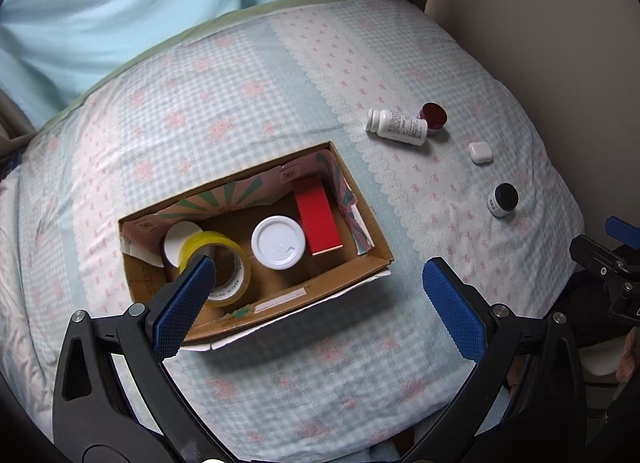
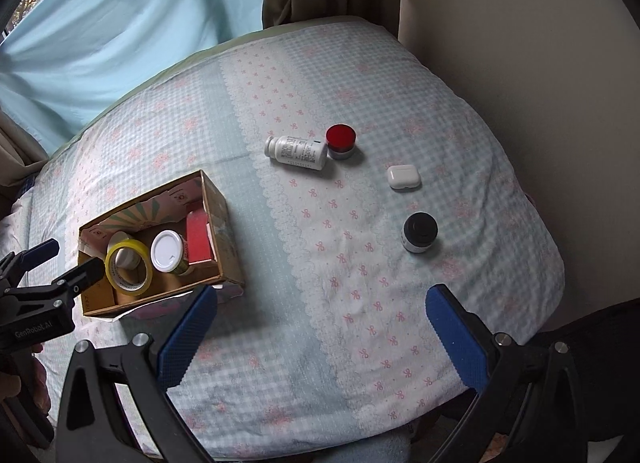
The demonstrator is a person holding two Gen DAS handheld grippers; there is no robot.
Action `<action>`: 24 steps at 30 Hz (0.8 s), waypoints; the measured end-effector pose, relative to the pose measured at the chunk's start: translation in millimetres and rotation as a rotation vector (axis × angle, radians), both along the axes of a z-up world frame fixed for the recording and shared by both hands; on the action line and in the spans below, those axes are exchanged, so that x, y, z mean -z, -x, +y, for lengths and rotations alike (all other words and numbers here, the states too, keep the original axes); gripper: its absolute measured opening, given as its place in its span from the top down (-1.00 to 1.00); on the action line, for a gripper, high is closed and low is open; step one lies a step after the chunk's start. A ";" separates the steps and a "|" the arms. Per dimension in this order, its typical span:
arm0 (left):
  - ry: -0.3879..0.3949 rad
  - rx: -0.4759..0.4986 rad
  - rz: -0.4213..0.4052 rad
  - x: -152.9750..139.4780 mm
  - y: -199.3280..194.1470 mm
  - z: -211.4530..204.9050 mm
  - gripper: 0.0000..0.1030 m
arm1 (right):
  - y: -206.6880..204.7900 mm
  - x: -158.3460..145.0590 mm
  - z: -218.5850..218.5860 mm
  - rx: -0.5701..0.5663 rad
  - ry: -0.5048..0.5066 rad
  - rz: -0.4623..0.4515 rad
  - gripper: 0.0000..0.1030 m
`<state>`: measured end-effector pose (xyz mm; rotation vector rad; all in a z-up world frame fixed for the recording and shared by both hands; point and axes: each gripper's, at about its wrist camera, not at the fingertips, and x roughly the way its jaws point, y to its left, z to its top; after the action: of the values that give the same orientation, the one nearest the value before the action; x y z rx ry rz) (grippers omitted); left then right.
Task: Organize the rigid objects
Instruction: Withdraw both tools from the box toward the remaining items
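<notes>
Left wrist, tongs: left tongs [image 1: 320,283] spread wide, empty, above the cardboard box [image 1: 360,223].
Left wrist, box: holds yellow tape roll [image 1: 236,259], white-lidded jar [image 1: 278,242], red box [image 1: 318,219].
Right wrist, tongs: right tongs [image 2: 320,327] released, empty, over the bed [image 2: 280,323].
Right wrist, loose items: white bottle [image 2: 298,152] lying at 12 o'clock, touching red-lidded jar [image 2: 341,141]; earbud case [image 2: 403,177] at 1; black-lidded jar [image 2: 419,232] below it.

Open left hand-held gripper [image 1: 320,295] hovers over cardboard box [image 1: 340,263] holding yellow tape roll [image 1: 218,263].

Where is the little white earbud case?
The earbud case lies on the bedspread, right of the cardboard box, between the red-lidded jar and black-lidded jar.
</notes>
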<state>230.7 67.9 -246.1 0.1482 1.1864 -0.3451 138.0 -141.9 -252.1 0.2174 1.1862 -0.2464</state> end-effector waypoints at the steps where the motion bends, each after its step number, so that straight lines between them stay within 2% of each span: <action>1: 0.001 -0.010 0.000 -0.4 -1.4 -7.2 -1.00 | 1.2 0.8 -9.4 0.001 -0.002 0.000 -1.00; 8: -0.011 -0.111 0.034 6.0 -17.6 -65.5 -1.00 | -7.5 18.3 -72.4 -0.045 -0.004 0.027 -1.00; 13: -0.012 -0.213 0.083 19.9 -41.2 -108.6 -1.00 | -28.8 36.7 -109.1 -0.140 -0.003 0.040 -1.00; 19: 0.072 -0.354 0.191 49.3 -74.4 -141.3 -1.00 | -62.7 65.4 -143.1 -0.239 -0.033 0.067 -1.00; 24: 0.087 -0.467 0.272 83.3 -107.4 -156.2 -1.00 | -90.2 92.3 -161.3 -0.263 -0.045 0.065 -1.00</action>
<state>338.1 -88.3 -329.4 -0.2581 1.4283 -0.0035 228.2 -303.3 -344.5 0.0915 1.2718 0.0040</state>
